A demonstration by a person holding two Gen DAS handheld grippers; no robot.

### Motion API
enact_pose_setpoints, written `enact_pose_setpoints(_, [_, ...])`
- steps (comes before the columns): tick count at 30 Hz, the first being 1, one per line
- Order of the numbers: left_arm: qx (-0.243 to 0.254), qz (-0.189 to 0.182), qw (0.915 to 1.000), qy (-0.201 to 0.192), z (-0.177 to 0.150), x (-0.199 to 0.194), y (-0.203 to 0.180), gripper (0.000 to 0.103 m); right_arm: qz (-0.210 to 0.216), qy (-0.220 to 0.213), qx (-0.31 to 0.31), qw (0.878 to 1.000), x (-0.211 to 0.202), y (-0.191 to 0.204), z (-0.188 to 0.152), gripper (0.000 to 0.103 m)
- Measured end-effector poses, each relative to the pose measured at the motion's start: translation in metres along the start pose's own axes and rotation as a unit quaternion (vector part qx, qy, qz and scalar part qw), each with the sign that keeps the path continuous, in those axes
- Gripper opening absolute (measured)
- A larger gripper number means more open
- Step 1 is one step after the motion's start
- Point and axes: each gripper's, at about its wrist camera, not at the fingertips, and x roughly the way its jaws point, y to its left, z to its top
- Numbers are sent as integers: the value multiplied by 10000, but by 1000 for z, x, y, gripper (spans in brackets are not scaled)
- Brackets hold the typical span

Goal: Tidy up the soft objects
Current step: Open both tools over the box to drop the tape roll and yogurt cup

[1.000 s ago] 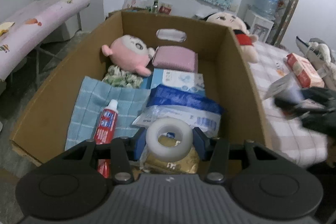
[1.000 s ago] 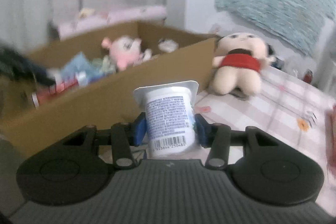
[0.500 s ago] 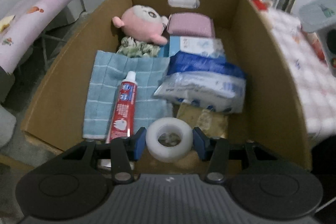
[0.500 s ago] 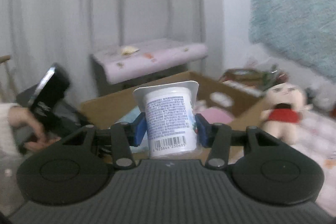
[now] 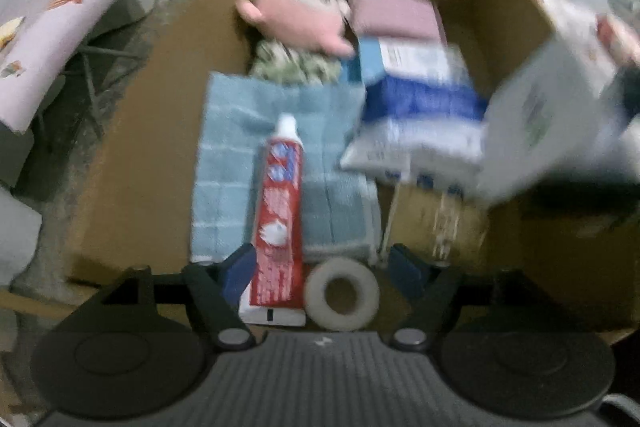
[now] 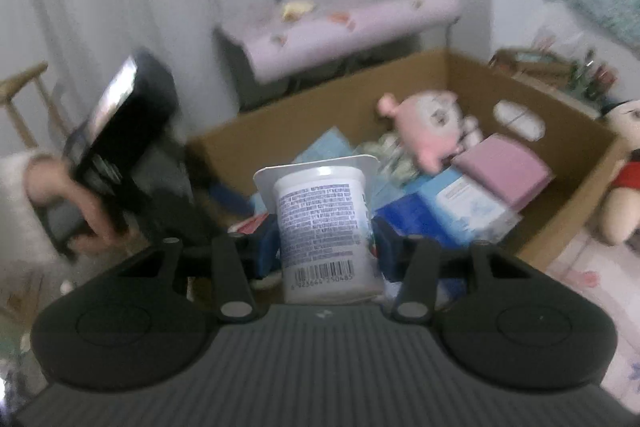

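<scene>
Open brown cardboard box (image 5: 152,131) holding a pale blue checked cloth (image 5: 236,163), red toothpaste tube (image 5: 278,223) on the cloth, white tape ring (image 5: 341,294), pink plush doll (image 5: 296,13), pink rectangular pad (image 5: 394,13), blue-and-white soft packs (image 5: 420,107)

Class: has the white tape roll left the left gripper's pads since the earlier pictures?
Yes. The gripper has just opened; the roll lies loose beside the toothpaste in the box.

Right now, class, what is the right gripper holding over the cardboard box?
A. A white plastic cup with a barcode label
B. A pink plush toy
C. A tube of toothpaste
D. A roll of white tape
A: the right gripper is closed on the white plastic cup, its barcode label facing the camera, above the cardboard box.
</scene>
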Motion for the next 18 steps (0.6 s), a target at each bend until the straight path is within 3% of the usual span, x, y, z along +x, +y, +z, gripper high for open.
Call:
enact_pose_setpoints(3, [-475, 22, 9981, -401, -1, -22, 14, 76, 142, 567, -215, 9981, 26, 6, 5, 48])
enact_pose_setpoints(7, [-1132, -44, 9891, -939, -8, -46, 36, 76, 314, 1246, -333, 9911, 59, 16, 5, 48])
enact_pose_setpoints(13, [-1559, -337, 9824, -968, -15, -42, 45, 75, 768, 2321, 514, 9683, 104, 0, 6, 52])
enact_pose_setpoints(16, [-1515, -271, 9824, -1055, -19, -44, 43, 75, 782, 2543, 388, 9632, 106, -3, 10, 81])
enact_pose_setpoints(18, [-1524, -273, 9820, -1083, -18, -43, 42, 75, 606, 2483, 290, 9664, 99, -5, 13, 84])
